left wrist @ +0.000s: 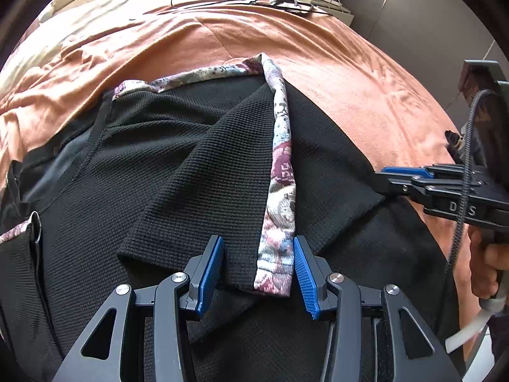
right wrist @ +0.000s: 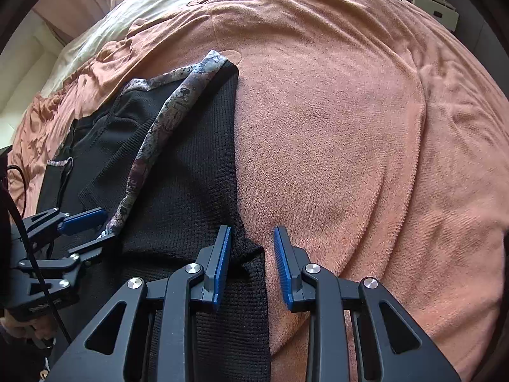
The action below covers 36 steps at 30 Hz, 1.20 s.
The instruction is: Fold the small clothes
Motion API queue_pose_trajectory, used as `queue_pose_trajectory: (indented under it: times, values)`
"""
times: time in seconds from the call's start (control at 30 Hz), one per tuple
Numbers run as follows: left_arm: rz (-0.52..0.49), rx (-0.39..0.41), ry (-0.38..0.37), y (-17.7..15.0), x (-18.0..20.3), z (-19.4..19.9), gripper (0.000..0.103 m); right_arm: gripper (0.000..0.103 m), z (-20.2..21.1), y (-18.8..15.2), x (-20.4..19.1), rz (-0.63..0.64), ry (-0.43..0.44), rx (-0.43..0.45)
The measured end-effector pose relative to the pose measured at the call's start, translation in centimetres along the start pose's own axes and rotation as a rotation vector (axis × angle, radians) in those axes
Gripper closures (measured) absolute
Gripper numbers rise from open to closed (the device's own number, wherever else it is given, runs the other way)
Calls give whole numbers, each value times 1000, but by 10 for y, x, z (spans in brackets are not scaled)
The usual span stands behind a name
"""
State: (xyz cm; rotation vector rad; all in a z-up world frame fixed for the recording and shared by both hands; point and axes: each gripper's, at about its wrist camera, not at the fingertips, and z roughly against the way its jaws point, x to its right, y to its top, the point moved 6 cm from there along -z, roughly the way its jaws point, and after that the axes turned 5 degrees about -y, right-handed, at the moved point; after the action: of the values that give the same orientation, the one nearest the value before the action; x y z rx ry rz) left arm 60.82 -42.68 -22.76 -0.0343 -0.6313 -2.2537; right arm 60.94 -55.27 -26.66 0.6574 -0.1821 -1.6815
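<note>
Garment: black waffle-knit garment [left wrist: 197, 172] is lying across the middle and lower left of the left wrist view, spread on the bed, with one flap already lying folded over its body.
Trim: floral band [left wrist: 280, 172] is running along the edge of that flap, from the upper middle of the frame down to the lower middle, ending between the left tool's pads.
Left gripper: left gripper [left wrist: 259, 270] is sitting at the bottom middle of its own view with its jaws spread; the end of the floral band and the flap's corner are lying in the gap, and the pads do not look to be pressing them, so I judge it is either lining up on or letting go of that corner.
Right gripper: right gripper [right wrist: 253, 267] is at the bottom middle of its view, jaws part-way apart; a bunched bit of the garment's right edge is sitting against the left pad, while the right pad is standing clear over the blanket. It looks placed there to take the side edge for the next fold.
Hand: a hand [left wrist: 486, 270] is gripping the right tool's handle at the right edge of the left wrist view.
Bedding: orange blanket [right wrist: 334, 143] is filling the right half of the right wrist view, giving a soft, flat folding surface.
Background: cables [left wrist: 286, 1] are lying at the top of the frame, well apart from the garment.
</note>
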Motion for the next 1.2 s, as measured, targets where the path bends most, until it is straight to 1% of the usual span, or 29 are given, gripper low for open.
queue_pose_trajectory:
  times: [0.07, 0.1, 0.13, 0.17, 0.2, 0.33, 0.6, 0.67, 0.7, 0.73, 0.77, 0.83, 0.9, 1.0, 1.1, 1.2]
  values:
    - [13, 4, -12, 2, -4, 2, 69, 78, 0, -1, 2, -6, 12, 2]
    - [14, 0, -17, 2, -6, 2, 80, 78, 1, -2, 4, -6, 16, 3]
    - [22, -3, -32, 3, -9, 5, 89, 78, 1, -2, 5, -7, 20, 4]
    - [34, 3, -56, 5, -13, 8, 92, 78, 2, -3, 5, -7, 22, 5]
    - [43, 12, -62, 8, -17, 12, 95, 78, 2, -3, 6, -6, 23, 5]
    - [84, 52, -20, 20, -40, 26, 96, 78, 2, -6, 7, 0, 21, 11]
    - [147, 130, 90, 47, -88, 48, 96, 78, 3, -9, 9, 2, 37, 21]
    - [167, 151, 146, 55, -101, 52, 96, 78, 3, -9, 9, 4, 38, 22]
    - [186, 160, 179, 57, -108, 54, 93, 78, 3, -10, 9, 5, 39, 23]
    - [213, 163, 196, 58, -116, 56, 88, 78, 3, -10, 9, 6, 40, 23]
    - [238, 164, 192, 58, -122, 56, 84, 78, 4, -10, 9, 7, 39, 22]
    - [280, 168, 161, 52, -130, 58, 66, 78, 4, -10, 9, 9, 40, 20]
    - [312, 166, 147, 44, -135, 58, 58, 78, 4, -10, 9, 12, 40, 19]
    - [323, 143, 142, 32, -136, 55, 58, 78, 5, -11, 8, 11, 39, 24]
    - [330, 100, 90, 17, -126, 44, 58, 78, 7, -12, 7, 8, 35, 24]
    - [325, 67, 68, 3, -115, 34, 58, 72, 10, -14, 6, -3, 43, 11]
